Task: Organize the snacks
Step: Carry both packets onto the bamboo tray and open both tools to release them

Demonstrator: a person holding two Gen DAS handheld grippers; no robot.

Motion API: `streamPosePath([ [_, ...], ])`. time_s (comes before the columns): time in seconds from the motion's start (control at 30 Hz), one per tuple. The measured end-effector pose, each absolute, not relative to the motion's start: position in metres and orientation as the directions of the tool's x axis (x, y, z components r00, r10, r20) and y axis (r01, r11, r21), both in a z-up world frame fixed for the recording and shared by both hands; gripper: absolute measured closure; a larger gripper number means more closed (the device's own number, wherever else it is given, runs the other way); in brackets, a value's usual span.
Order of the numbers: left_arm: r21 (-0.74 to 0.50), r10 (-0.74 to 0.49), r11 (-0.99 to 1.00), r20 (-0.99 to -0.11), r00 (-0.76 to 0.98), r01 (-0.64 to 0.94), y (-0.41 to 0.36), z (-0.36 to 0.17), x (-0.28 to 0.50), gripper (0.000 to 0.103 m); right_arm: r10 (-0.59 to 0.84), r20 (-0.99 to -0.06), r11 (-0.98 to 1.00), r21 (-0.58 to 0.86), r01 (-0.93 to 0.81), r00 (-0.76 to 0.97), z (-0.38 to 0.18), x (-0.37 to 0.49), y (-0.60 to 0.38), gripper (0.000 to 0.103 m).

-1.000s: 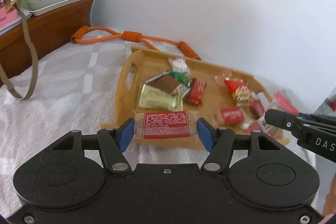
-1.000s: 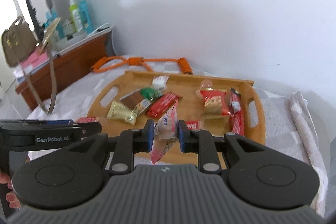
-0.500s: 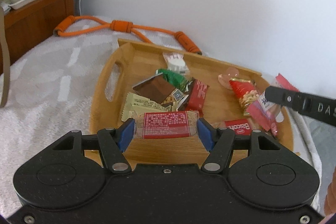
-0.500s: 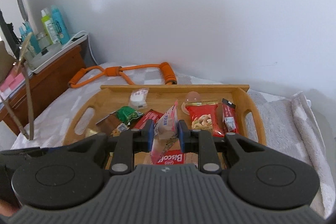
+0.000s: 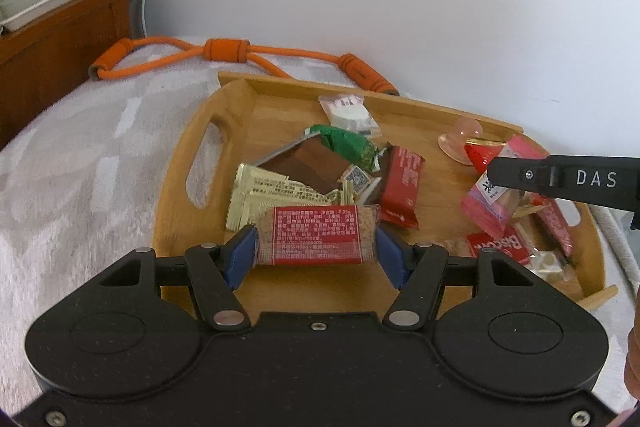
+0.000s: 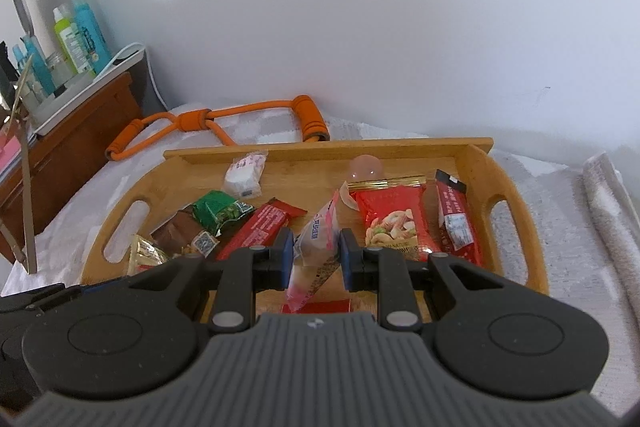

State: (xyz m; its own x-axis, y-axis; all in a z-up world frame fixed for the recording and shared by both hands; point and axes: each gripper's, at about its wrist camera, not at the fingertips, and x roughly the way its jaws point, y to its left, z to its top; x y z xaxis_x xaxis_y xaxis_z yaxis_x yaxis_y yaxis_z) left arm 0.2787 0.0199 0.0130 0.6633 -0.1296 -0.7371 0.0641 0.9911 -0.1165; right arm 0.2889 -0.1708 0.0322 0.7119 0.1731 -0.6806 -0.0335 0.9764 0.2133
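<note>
My left tongs (image 5: 316, 251) hold a red snack bar (image 5: 318, 241) by its two ends, just over the near edge of the wooden tray (image 5: 224, 99). My right tongs (image 6: 314, 255) pinch a pink snack packet (image 6: 316, 247) tight, and it hangs over the middle of the tray. More snacks lie in the tray: a green one (image 6: 218, 213), a red nut bag (image 6: 394, 221). The tray sits on a grey blanket (image 5: 80, 155). An orange rope (image 5: 224, 51) lies behind it.
</note>
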Motion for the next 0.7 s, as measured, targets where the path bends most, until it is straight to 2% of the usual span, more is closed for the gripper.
streamPosePath([
  [0.7,-0.071,-0.103,0.995,-0.684,0.723,0.075,0.018,0.002,0.285,0.04,0.206,-0.663,0.966,0.256,-0.04,0.72,0.009,0.3,-0.168,0.073],
])
